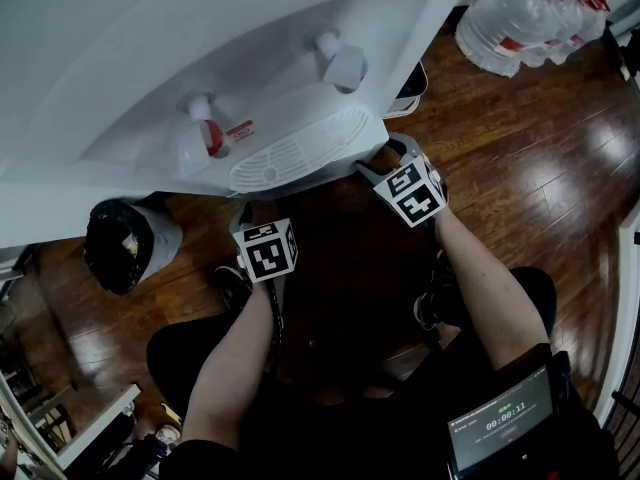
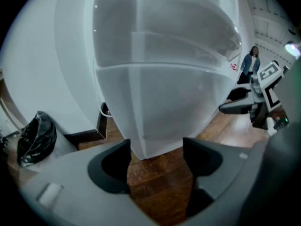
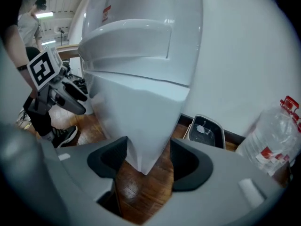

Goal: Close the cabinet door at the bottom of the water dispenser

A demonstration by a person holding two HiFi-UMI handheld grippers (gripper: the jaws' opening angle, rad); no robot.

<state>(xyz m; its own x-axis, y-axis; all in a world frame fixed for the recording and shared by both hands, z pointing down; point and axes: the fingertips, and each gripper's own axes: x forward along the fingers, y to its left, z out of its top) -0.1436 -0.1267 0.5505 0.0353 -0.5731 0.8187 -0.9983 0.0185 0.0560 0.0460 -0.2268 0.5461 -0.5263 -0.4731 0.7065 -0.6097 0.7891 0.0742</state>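
Left gripper [image 2: 155,157], in its own view: jaws apart and empty. The water dispenser [image 2: 160,93] shows its white lower corner just beyond, and the cabinet door cannot be told from the body. Right gripper [image 3: 143,161] likewise gapes empty; a red label [image 3: 106,13] is unreadable. Head view: the drip tray [image 1: 300,153] hides the door below, and a screen [image 1: 500,423] reads 00:00:11.

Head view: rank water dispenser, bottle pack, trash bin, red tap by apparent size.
1. water dispenser: largest by far.
2-3. bottle pack and trash bin: look alike; the pack is cut off by the frame edge, so unranked.
4. red tap: smallest.
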